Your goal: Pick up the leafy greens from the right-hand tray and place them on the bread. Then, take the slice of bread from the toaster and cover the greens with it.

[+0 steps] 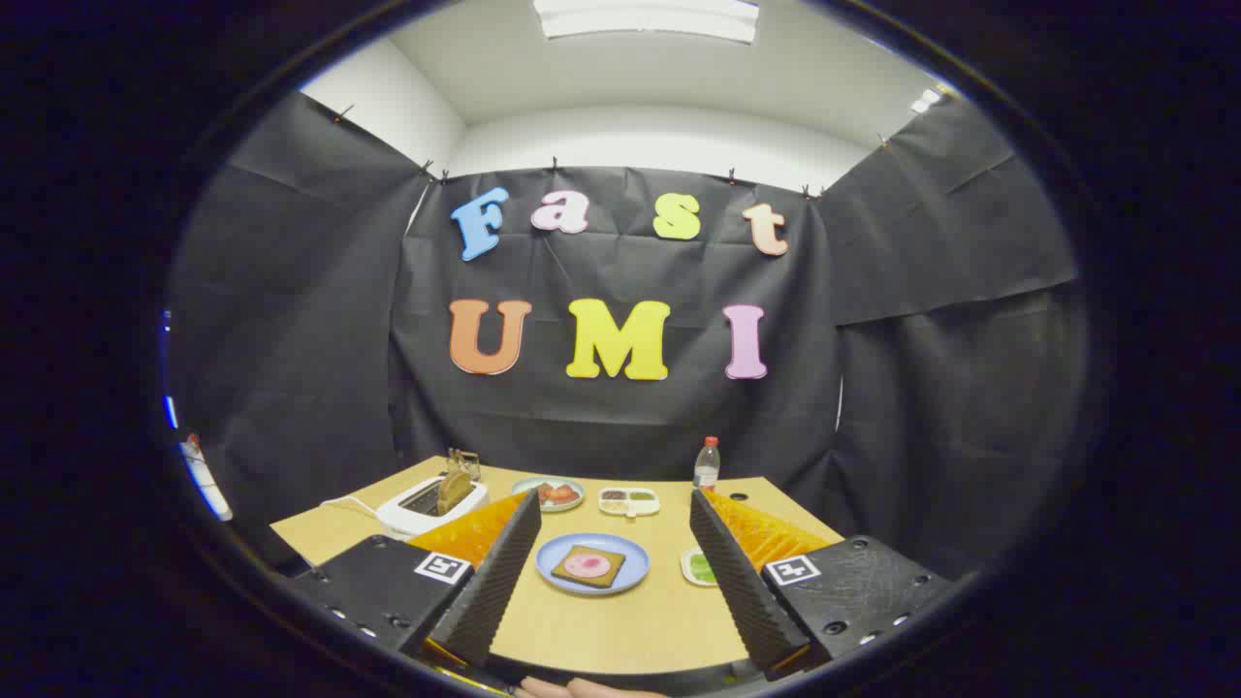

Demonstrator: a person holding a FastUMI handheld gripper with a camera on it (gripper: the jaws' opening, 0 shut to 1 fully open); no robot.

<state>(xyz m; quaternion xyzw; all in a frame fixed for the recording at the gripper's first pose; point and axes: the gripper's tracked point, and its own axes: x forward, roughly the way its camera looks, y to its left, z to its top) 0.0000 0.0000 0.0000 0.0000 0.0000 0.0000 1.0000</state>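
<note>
I am holding the gripper (613, 553) high and back from the wooden table (601, 630), its fingers spread wide and gripping nothing. The leafy greens (702, 568) are sitting in the small tray (687, 567) just beside the inner edge of my right finger (737, 582) — partly tucked behind it, so I am seeing only a sliver of green. That is the relation I am working from: the greens are lying ahead and off to the right, not between the fingers. Between the fingers and a little farther on, the blue plate (555, 558) is carrying the bread (588, 566) with something pink on top. The toaster (427, 504) is standing beyond my left finger (494, 582), with the slice of bread (452, 491) poking up from its slot — well apart from the greens. I am judging that I need to swing right and descend first; which way the greens' long axis runs I cannot tell from here.
</note>
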